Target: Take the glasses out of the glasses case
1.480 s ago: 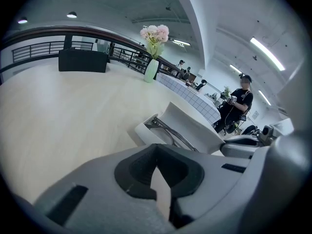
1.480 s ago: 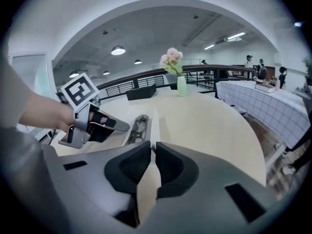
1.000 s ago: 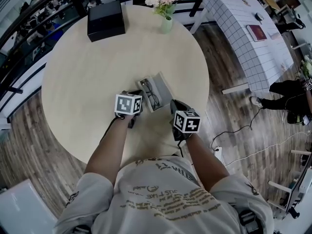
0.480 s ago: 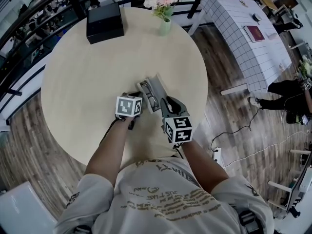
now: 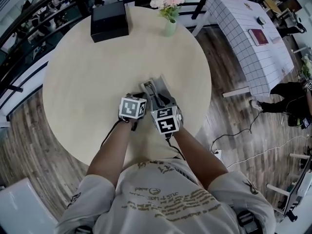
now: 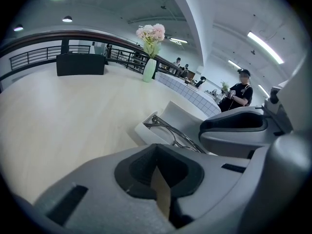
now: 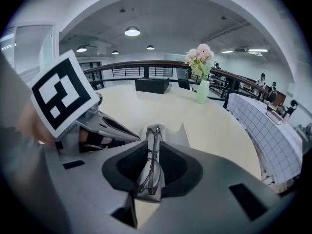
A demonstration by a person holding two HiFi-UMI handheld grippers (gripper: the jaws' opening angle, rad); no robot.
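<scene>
Fingers [image 7: 130, 165], right gripper [image 7: 153, 147] | just opened, slightly apart | glasses [image 7: 148, 178] between

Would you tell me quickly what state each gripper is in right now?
Left gripper: jaws shut, empty.
Right gripper: jaws just opened slightly, straddling the glasses in the case, apparently not gripping yet.

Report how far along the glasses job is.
Done: the light grey hard glasses case lies open on the round beige table.
In hand: the right tool straddles the thin-framed glasses, which lie in the case. Its jaws have just been opening and do not look clamped. The left tool sits beside the case, jaws together, empty.
Left: grip the glasses and lift them out.
</scene>
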